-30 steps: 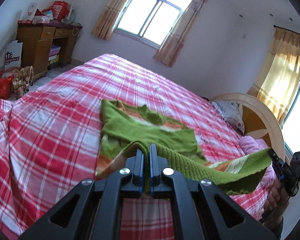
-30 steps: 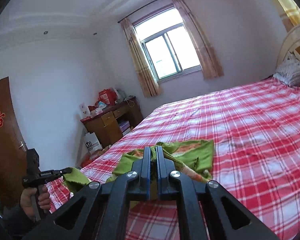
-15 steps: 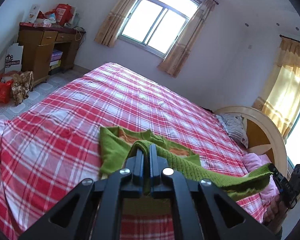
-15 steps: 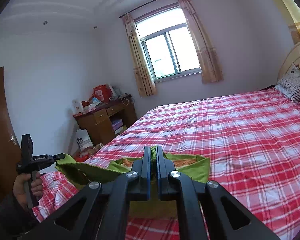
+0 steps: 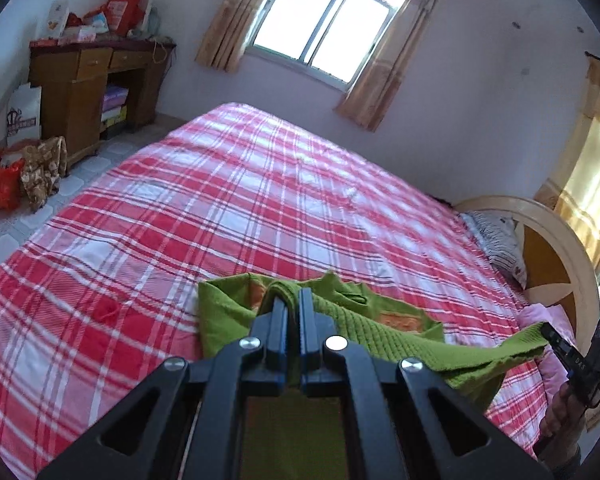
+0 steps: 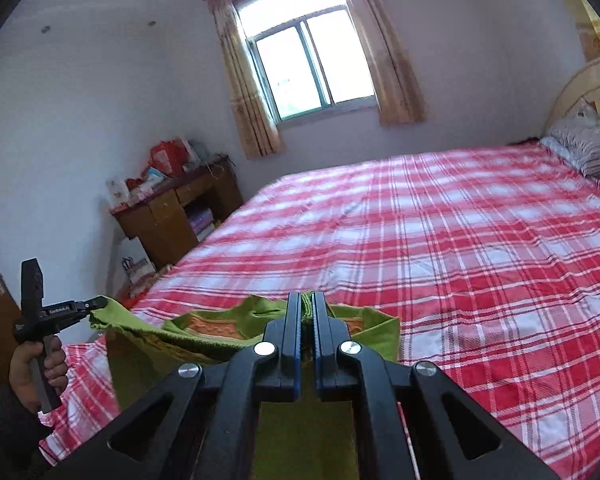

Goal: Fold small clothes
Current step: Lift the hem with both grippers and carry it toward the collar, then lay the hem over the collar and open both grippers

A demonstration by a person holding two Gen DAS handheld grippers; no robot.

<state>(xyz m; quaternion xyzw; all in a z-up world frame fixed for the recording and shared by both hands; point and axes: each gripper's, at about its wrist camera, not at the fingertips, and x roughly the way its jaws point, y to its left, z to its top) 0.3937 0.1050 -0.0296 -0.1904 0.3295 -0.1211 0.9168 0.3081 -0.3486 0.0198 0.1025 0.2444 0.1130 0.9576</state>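
Green knit garment (image 5: 400, 344) hem stretched between both clenched jaws over wide bare plaid bed (image 5: 260, 200).

Daylight floods through a blown-out window (image 5: 324, 28); fisheye bends dark edges, right view slightly motion-blurred.

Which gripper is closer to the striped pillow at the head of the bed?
Right. The right gripper holds the green garment on the side toward the striped pillow; the left gripper holds the opposite end, toward the wooden desk.
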